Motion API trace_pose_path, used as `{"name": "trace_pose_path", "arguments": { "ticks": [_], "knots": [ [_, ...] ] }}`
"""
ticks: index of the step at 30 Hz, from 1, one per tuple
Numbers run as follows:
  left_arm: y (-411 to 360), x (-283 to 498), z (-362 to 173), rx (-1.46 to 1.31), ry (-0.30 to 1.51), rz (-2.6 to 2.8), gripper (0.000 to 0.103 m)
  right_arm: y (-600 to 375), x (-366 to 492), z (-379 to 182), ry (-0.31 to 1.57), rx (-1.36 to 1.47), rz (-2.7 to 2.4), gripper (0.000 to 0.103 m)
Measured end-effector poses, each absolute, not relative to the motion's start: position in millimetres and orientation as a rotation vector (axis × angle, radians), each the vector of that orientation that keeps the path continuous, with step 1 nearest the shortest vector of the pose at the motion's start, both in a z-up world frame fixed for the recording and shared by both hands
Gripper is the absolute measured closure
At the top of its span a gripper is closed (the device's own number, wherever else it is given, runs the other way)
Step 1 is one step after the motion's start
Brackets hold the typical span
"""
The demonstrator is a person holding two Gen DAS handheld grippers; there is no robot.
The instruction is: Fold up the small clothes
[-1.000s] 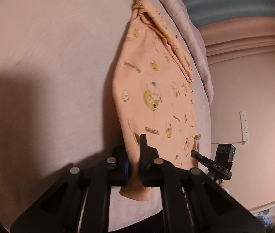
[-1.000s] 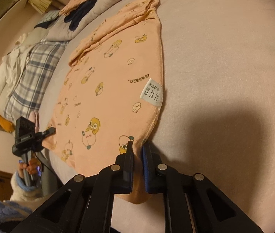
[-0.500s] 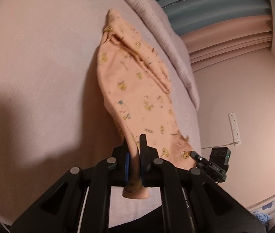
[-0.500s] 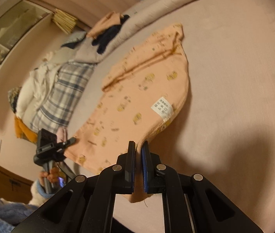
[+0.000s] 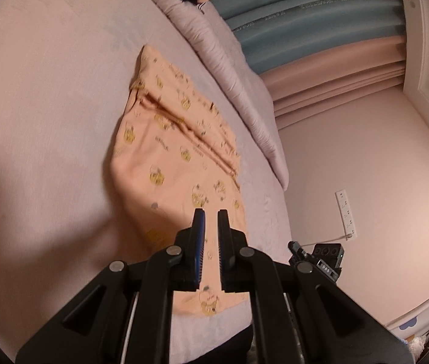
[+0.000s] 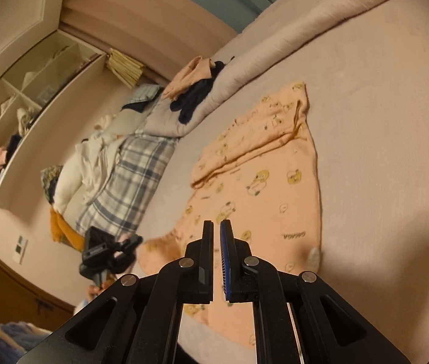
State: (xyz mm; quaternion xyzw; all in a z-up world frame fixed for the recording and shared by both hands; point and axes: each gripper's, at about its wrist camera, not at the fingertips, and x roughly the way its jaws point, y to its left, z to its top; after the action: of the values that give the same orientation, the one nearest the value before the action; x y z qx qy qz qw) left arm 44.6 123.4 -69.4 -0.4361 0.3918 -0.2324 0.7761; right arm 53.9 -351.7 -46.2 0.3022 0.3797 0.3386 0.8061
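Observation:
A small peach garment [image 5: 169, 154] printed with yellow cartoon animals lies on the pink bed sheet [image 5: 41, 97]; it also shows in the right wrist view [image 6: 263, 188]. Its far part is bunched in folds. My left gripper [image 5: 211, 217] hovers above the garment's near end with a narrow gap between its fingers and nothing in it. My right gripper [image 6: 217, 226] hovers over the near edge, slightly open and empty. The left gripper [image 6: 108, 250] shows from the right wrist view and the right gripper [image 5: 317, 257] from the left wrist view.
A rolled grey duvet [image 5: 229, 69] lies along the far side of the bed, with dark and peach clothes [image 6: 196, 91] piled on it. A plaid pillow [image 6: 129, 182] and white bedding lie beyond. Wall shelves [image 6: 32, 103], curtains [image 5: 320, 30] and a wall socket [image 5: 346, 212] surround the bed.
Both grippers let go of the garment's near edge and lifted away; the garment dropped flat onto the sheet.

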Motion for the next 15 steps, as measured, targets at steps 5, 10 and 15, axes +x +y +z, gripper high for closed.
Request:
{"name": "trace_pose_path", "arguments": {
  "ticks": [5,10,15],
  "knots": [
    [129,48,-76,-0.928,0.879,-0.47,0.097,-350,66,-66,0.962,0.618,0.627,0.094],
    [144,42,-105,-0.963,0.966,-0.368,0.093,-362,58,-76,1.021,0.612,0.548,0.052],
    [152,29,-116,-0.977,1.005,-0.364,0.077,-366,56,-82,1.081,0.586,0.519,0.052]
  ]
}}
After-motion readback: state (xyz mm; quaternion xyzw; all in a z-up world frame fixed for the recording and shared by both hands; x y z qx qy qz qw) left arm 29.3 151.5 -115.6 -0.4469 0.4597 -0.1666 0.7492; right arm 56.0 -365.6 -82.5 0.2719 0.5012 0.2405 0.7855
